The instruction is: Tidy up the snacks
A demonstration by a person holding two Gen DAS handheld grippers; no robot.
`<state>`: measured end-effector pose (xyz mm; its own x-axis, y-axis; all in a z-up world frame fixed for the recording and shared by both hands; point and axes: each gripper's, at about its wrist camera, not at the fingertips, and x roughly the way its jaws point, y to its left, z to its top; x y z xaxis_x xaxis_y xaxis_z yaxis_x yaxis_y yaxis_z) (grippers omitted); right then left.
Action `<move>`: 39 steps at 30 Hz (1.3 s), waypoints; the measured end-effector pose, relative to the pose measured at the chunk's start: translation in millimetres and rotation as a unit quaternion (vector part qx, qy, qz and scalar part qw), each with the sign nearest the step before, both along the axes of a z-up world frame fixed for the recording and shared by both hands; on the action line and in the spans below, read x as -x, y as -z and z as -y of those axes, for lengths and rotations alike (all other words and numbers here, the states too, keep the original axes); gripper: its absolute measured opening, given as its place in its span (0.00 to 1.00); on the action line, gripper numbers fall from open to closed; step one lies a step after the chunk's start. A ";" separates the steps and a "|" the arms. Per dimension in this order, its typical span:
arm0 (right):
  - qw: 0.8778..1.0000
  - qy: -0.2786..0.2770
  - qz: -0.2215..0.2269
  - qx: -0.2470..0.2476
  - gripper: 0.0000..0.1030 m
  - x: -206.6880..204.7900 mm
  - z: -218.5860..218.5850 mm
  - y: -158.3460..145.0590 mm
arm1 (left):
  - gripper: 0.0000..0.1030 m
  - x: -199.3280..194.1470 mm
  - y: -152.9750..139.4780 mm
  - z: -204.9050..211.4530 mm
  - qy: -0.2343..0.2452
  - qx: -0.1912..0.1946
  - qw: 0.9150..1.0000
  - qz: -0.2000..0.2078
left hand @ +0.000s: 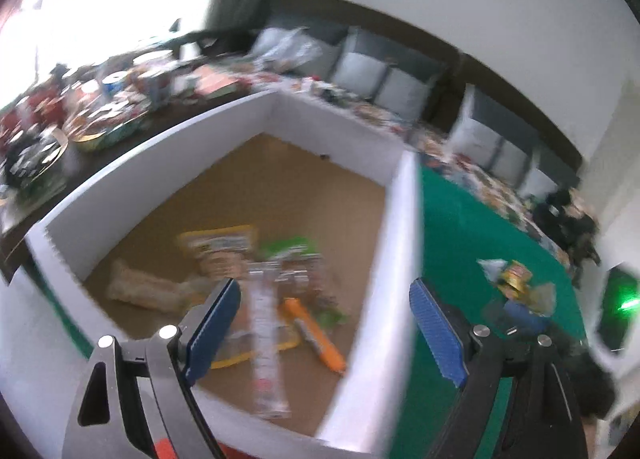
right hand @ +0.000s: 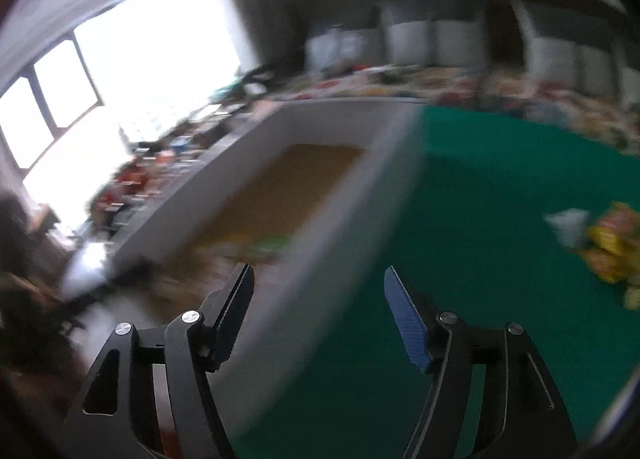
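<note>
Hovering over a white-walled box [left hand: 224, 123], the left gripper [left hand: 324, 319] is seen with its blue-padded fingers [left hand: 436, 327] spread wide and nothing held between them. Down on the box's brown floor, a few snacks are piled near the close corner: a yellow packet [left hand: 218, 247], a green packet [left hand: 292, 251], a long clear-wrapped stick [left hand: 266, 343], an orange tube [left hand: 316, 333] and a pale wrapped bar [left hand: 140, 291]. More loose snack packets [left hand: 516, 283] are left on the green tablecloth [left hand: 472, 219], well apart from the box on its right. The right gripper [right hand: 320, 315] is also spread wide and empty, straddling the box's wall [right hand: 320, 267]; that view is pretty blurred, though the loose packets [right hand: 608, 243] can be made out on the cloth.
</note>
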<state>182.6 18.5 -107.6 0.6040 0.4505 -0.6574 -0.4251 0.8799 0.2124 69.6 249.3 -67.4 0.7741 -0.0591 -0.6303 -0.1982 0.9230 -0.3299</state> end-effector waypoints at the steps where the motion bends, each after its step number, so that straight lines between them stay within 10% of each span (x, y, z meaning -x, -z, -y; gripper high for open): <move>1: 1.000 0.025 -0.010 0.015 0.69 -0.8 23.0 11.8 | 0.83 -1.2 -4.8 11.7 0.016 -0.002 1.000 0.007; 9: 0.971 0.213 -0.053 0.098 0.69 6.3 187.9 70.4 | 0.94 -13.4 -32.1 138.7 0.183 -0.007 0.982 0.036; 15: 0.951 0.280 -0.053 0.123 0.69 7.3 264.6 83.0 | 0.94 -57.7 15.0 244.2 0.289 -0.034 0.957 -0.022; 21: 0.954 0.275 -0.064 0.097 0.72 -1.1 285.3 93.9 | 0.93 -111.0 90.3 282.2 0.275 -0.119 0.950 -0.089; 26: 0.956 0.263 -0.064 0.114 0.82 4.2 276.1 98.1 | 0.93 -127.8 123.5 274.7 0.252 -0.115 0.954 -0.117; 39: 0.956 0.258 -0.066 0.120 0.87 3.5 273.2 100.5 | 1.00 -125.7 134.3 294.0 0.266 -0.164 0.945 -0.098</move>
